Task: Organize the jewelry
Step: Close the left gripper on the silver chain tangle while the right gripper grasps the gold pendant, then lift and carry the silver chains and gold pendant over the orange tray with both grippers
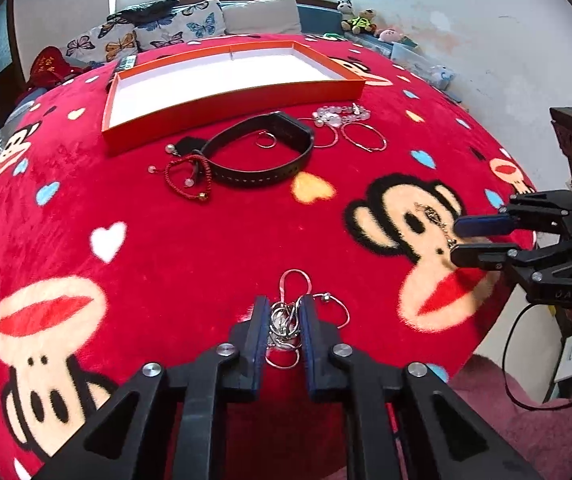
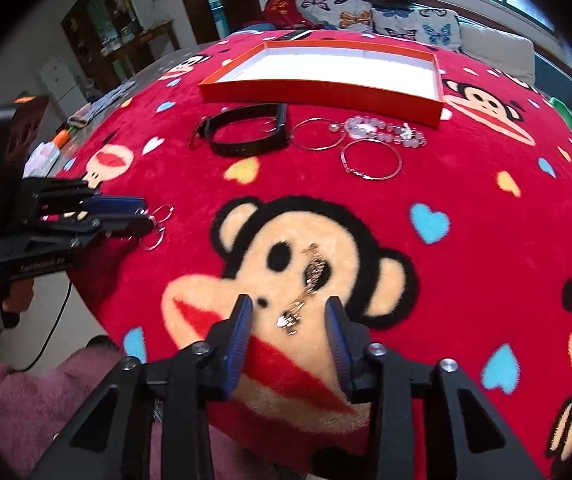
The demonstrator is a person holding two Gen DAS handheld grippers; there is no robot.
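Observation:
A tangle of silver rings (image 1: pixel 283 322) lies on the red monkey-print blanket (image 1: pixel 165 248), and my left gripper (image 1: pixel 283 312) is shut on it; loose loops stick out past the fingertips (image 1: pixel 261 312). In the right wrist view the same left gripper (image 2: pixel 141 216) shows rings (image 2: pixel 161 212) poking from its tips. My right gripper (image 2: pixel 289 312) stands open astride a gold chain ornament (image 2: pixel 310 276), pads clear of it. From the left wrist view the right gripper (image 1: pixel 460 240) sits at that chain's (image 1: pixel 432 214) near end.
An orange tray (image 1: pixel 229 110) with a white floor lies at the far side. Before it lie a black watch band (image 1: pixel 261 176), a red cord bracelet (image 1: pixel 181 178), silver bangles (image 1: pixel 364 138) and a pale bead bracelet (image 1: pixel 338 114). A sofa stands behind.

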